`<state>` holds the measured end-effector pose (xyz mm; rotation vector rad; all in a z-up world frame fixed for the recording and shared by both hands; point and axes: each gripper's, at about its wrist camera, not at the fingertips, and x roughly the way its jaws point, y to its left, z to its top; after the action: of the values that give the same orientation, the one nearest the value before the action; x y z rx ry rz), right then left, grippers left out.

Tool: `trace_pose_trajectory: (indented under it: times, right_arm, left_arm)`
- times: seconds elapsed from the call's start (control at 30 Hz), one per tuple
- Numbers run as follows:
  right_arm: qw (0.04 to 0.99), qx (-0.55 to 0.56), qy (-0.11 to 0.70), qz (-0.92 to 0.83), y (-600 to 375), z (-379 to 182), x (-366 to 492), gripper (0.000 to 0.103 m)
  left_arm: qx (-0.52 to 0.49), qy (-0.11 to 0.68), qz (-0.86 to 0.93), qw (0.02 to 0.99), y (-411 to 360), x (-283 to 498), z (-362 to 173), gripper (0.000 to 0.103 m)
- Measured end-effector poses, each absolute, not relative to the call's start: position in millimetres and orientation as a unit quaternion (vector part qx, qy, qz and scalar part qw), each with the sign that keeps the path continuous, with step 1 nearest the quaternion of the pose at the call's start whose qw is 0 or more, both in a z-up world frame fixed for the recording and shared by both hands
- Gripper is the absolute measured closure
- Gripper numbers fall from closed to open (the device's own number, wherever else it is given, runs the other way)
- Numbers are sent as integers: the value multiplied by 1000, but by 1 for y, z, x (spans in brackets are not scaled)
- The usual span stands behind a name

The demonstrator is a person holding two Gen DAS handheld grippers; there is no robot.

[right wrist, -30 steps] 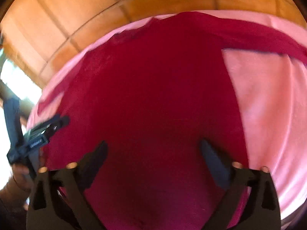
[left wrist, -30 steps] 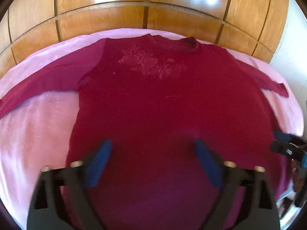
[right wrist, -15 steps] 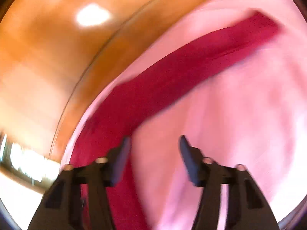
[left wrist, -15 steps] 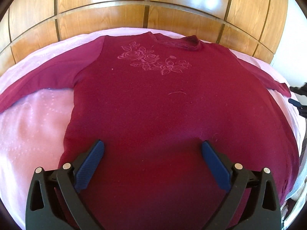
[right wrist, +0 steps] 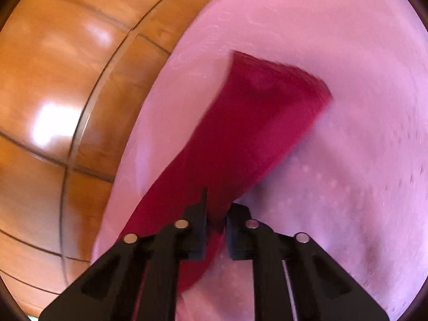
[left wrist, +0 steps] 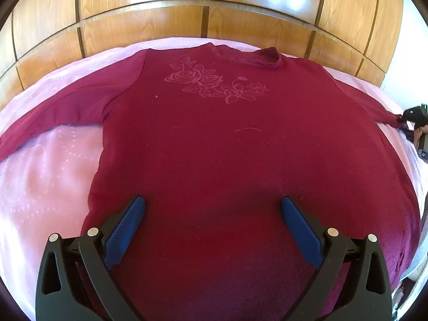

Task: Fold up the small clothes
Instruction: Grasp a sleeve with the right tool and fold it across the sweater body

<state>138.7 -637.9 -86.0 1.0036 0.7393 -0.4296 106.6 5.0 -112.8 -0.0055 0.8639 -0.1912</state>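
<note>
A maroon long-sleeved sweater (left wrist: 214, 144) with a rose pattern on the chest lies flat, front up, on a pink bedspread (left wrist: 45, 176). My left gripper (left wrist: 212, 214) hovers wide open over the sweater's lower body, nothing between its blue pads (left wrist: 125, 227). My right gripper (right wrist: 216, 214) has its jaws closing, shut on the right sleeve (right wrist: 240, 133), whose fabric runs between the pads. The left wrist view shows the same right gripper (left wrist: 413, 117) at the end of that sleeve (left wrist: 374, 107), at the bed's right edge. The left sleeve (left wrist: 53, 115) stretches out flat.
Glossy wooden panels (left wrist: 214, 5) rise right behind the bed; they also show as wooden panels (right wrist: 53, 93) beside the sleeve. Pink bedspread (right wrist: 347, 160) lies bare around the sleeve. A hand (left wrist: 417, 135) holds the right gripper at the bed's edge.
The right gripper swung from the sweater's body out to the right sleeve, rolled, and closed on it. The left gripper opened slightly wider and stayed in place.
</note>
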Motion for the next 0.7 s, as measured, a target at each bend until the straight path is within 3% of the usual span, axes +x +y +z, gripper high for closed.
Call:
trace_pose_trajectory:
  times: [0.3,0.57,0.7]
  right_arm:
    - [889,299,348,-7,-487,18,212,95]
    - [879,234,397,120,-330,13,263,95]
    - [863,196,431,176,-253,-9,259,95]
  left_arm:
    - [-9,441,-86,893,4,116,-108,3]
    - [-40,442,-95,891,15,119,-91,3]
    - [-108,439,-112,885,32,126,-80,3]
